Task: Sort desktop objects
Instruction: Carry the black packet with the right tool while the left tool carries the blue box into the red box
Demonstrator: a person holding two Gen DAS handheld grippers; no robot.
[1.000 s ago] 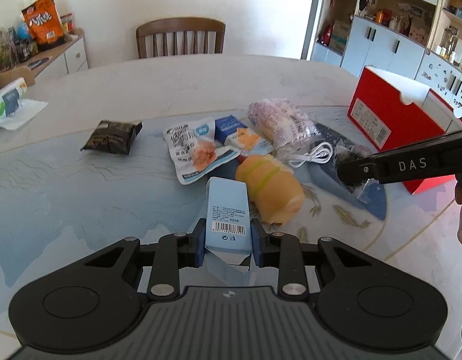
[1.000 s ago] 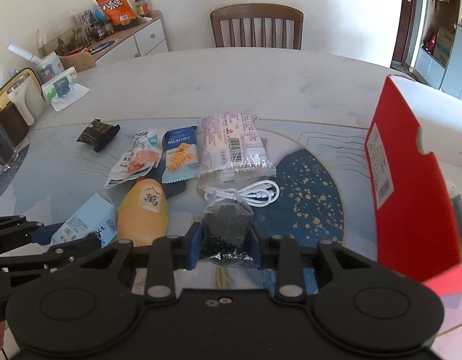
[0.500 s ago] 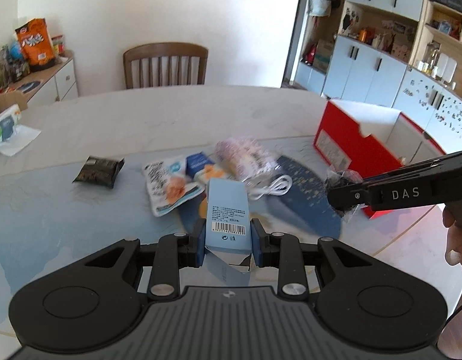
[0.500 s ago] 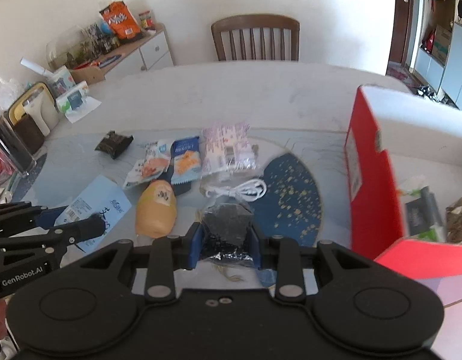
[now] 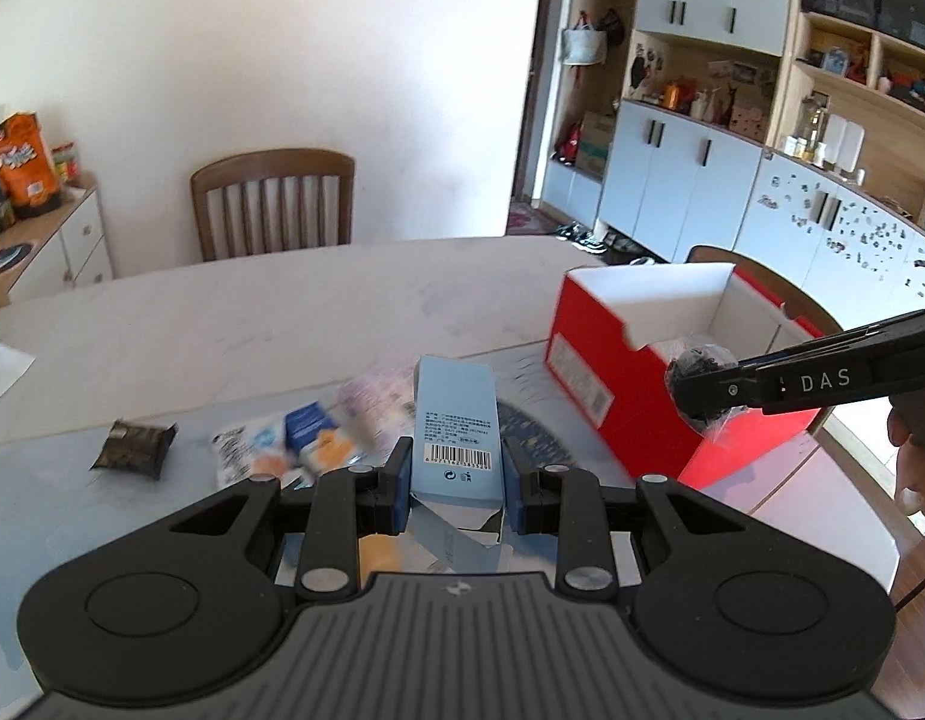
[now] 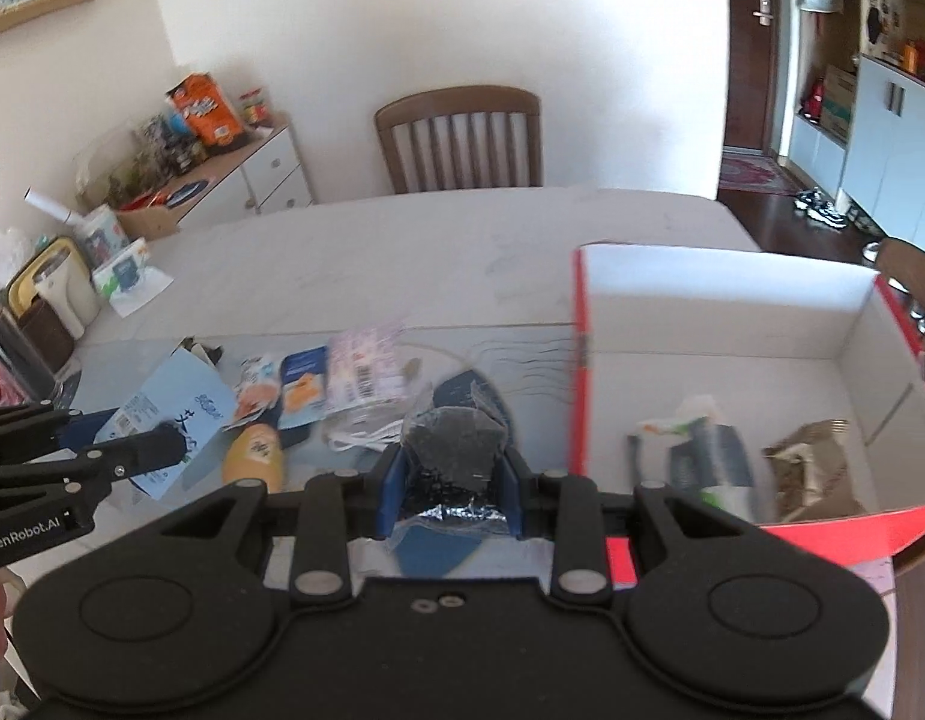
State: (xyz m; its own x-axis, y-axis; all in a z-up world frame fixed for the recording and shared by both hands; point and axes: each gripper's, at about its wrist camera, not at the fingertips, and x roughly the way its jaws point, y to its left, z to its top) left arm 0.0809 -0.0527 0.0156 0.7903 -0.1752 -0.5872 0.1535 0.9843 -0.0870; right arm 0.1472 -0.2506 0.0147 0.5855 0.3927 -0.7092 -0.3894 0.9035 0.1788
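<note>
The table point(image 6: 438, 240) has a pale marble top, and its near part is covered by a blue patterned mat point(image 6: 462, 396). On the mat lie a small dark packet point(image 5: 135, 444), a white snack pouch point(image 6: 259, 387), a blue snack pouch point(image 6: 303, 381), a clear bag with pink print point(image 6: 366, 369), a white cable point(image 6: 357, 438) and an orange bottle point(image 6: 255, 462) on its side. At the right edge stands an open red box point(image 6: 582, 396) with a white inside. At the far left edge lies a tissue pack point(image 6: 123, 276)
</note>
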